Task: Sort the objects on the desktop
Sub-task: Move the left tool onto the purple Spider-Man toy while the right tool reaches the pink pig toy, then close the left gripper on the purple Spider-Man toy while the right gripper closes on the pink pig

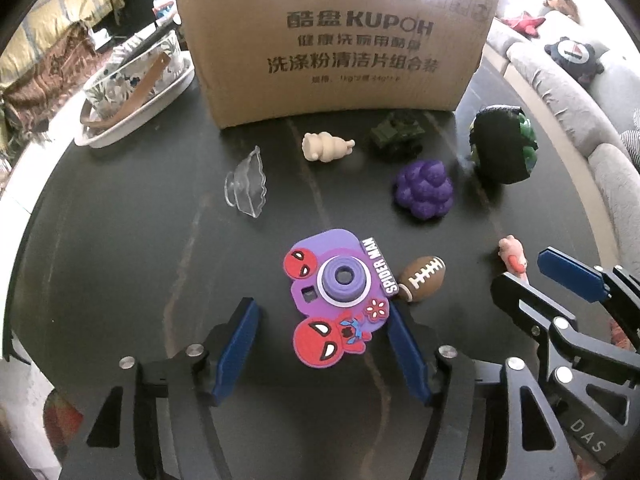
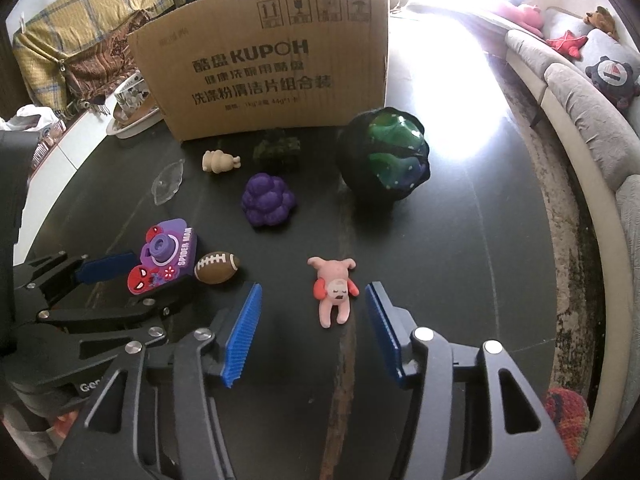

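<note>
A purple Spider-Man toy camera (image 1: 340, 276) lies flat on the dark table (image 1: 120, 240), between the fingers of my left gripper (image 1: 322, 308). The left pad stands clear of the toy and the right pad is at its edge, so the gripper is open. A small brown football (image 1: 424, 278) lies just right of the camera. In the right wrist view a pink pig figure (image 2: 334, 292) lies on its back between the blue pads of my right gripper (image 2: 313, 286). There are gaps on both sides of the pig, and this gripper is open too.
A cardboard box (image 1: 340, 40) stands at the back. In front of it lie a beige figurine (image 1: 326, 146), a green toy tank (image 1: 398, 134), purple grapes (image 1: 424, 190), a clear plastic piece (image 1: 248, 184) and a black-green ball (image 2: 384, 156). A floral basket (image 1: 132, 76) sits back left and a sofa (image 2: 580, 92) curves along the right.
</note>
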`<state>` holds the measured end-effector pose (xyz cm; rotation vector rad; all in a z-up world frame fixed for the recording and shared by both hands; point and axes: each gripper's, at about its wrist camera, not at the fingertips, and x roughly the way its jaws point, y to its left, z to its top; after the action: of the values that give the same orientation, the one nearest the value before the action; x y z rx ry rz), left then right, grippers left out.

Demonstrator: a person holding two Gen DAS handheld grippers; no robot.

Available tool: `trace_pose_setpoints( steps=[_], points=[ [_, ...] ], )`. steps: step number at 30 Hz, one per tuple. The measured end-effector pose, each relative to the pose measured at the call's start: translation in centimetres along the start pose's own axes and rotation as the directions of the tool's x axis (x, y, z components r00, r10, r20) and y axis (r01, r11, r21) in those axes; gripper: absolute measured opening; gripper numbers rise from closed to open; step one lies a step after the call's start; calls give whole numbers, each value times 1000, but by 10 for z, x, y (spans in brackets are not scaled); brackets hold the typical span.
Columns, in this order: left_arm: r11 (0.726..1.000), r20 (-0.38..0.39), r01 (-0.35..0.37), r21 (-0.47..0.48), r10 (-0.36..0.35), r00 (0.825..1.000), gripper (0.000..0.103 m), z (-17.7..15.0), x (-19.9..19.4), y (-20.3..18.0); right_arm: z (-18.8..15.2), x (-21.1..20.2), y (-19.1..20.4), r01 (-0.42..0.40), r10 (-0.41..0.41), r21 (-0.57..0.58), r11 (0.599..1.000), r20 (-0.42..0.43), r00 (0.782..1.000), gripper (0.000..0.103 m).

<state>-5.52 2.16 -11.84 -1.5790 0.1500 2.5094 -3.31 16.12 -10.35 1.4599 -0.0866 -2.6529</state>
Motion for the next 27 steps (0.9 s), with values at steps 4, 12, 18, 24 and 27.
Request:
trace_pose_setpoints(
  steps=[4, 12, 18, 24, 27],
  points=[
    [1000, 23, -2, 3, 1, 1000, 50, -1, -1, -1, 0, 4, 0, 2, -2, -2, 1000, 0, 1000, 48],
    [999, 59, -26, 43, 24, 998, 40, -3, -2, -5, -1, 11, -1, 41, -41, -13, 999, -3, 999, 29],
    [1000, 55, 2, 8, -3, 999, 39, 1, -1, 0, -2, 12, -4, 57, -56, -19, 998, 7, 998, 19],
    [1000, 66, 0, 13, 0, 998, 39, 0, -7, -2, -2, 7, 0, 41, -40, -25, 999, 6, 999, 14],
    [999, 88, -24, 30, 21, 996, 39, -1, -13, -6, -2, 6, 4, 27, -27, -33, 999, 7, 1000, 14]
  ],
)
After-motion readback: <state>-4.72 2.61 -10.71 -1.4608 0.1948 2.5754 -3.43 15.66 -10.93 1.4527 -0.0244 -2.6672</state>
